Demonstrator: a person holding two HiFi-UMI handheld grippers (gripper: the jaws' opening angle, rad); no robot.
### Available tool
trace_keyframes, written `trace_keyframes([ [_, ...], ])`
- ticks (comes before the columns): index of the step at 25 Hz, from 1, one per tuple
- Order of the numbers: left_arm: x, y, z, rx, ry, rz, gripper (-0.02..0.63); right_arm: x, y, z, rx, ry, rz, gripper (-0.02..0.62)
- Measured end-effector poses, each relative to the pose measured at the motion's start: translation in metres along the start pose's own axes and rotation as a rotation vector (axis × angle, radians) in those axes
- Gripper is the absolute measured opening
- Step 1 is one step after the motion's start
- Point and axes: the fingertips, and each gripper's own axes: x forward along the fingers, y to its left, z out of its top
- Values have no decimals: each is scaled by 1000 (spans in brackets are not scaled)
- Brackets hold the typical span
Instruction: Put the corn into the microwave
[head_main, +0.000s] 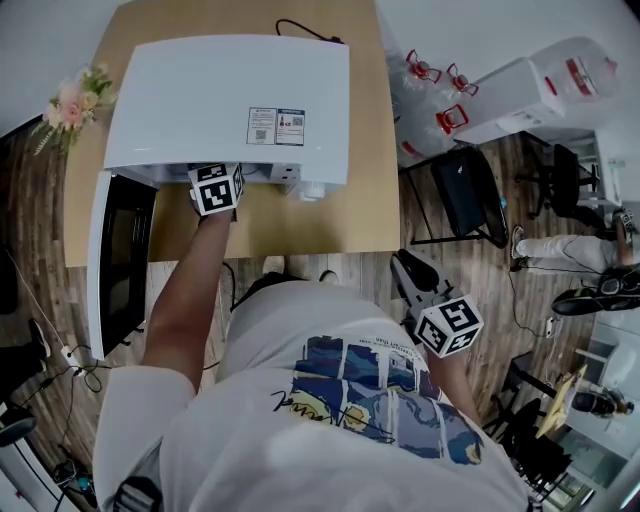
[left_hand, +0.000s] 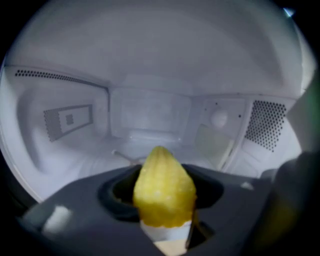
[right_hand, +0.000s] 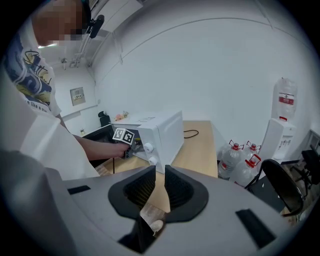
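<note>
Corn (left_hand: 163, 182) clamped in left claw (left_hand: 165, 197) inside microwave (head_main: 200, 100); right claw (right_hand: 160, 172) barely apart; sticker (head_main: 276, 126) unreadable.

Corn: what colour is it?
Yellow; the corn shows best in the left gripper view, against the white oven interior.

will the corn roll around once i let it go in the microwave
Probably a bit: the corn looks rounded and tapered, so it may roll in a curve on the microwave floor. Clamped, it keeps its shape, so likely stiff; bumpy kernels should resist slipping.
</note>
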Motion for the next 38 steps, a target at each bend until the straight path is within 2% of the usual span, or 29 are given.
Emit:
trace_keyframes([
  [6, 4, -8, -5, 113, 40, -1, 253, 8, 5, -2, 16, 9, 4, 51],
  [16, 12, -9, -16, 206, 122, 45, 255, 9, 1, -9, 45, 6, -5, 51],
  [23, 13, -10, -16, 202, 122, 81, 259, 1, -9, -16, 54, 6, -7, 51],
  [27, 9, -8, -17, 171, 119, 95, 279, -6, -15, -17, 51, -6, 5, 51],
  [38, -30, -12, -13, 100, 66, 195, 296, -28, -48, -21, -4, -14, 107, 51],
])
